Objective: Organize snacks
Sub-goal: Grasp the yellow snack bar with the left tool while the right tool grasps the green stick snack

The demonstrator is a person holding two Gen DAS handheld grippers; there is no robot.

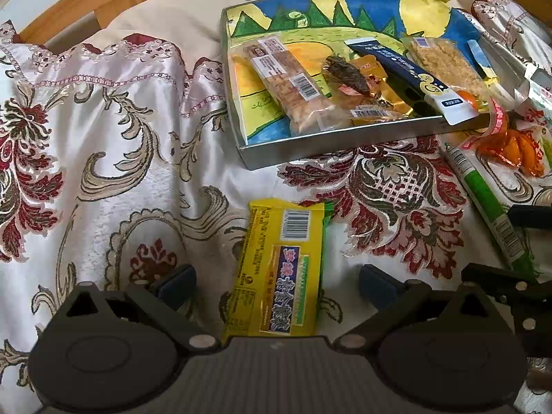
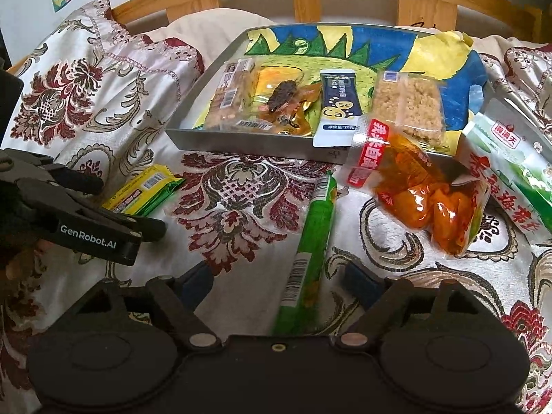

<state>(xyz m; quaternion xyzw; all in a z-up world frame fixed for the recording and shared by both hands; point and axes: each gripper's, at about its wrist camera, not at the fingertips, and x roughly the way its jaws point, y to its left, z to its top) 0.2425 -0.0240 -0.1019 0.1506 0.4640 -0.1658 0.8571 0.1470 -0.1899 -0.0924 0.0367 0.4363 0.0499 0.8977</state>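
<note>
The yellow snack pack (image 1: 281,269) lies between the left tool's (image 1: 276,281) wide-open pads, the green stick pack (image 2: 308,241) between the right tool's (image 2: 277,284) open pads; bare bedspread (image 1: 103,138) left of the tray (image 1: 338,138).

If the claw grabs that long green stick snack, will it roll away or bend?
The green stick snack looks round like a tube, so a nudge would probably roll it on the shiny cloth. It lies straight, so it likely stays fairly stiff. Its glossy wrapper may slip between the right claw pads.
</note>
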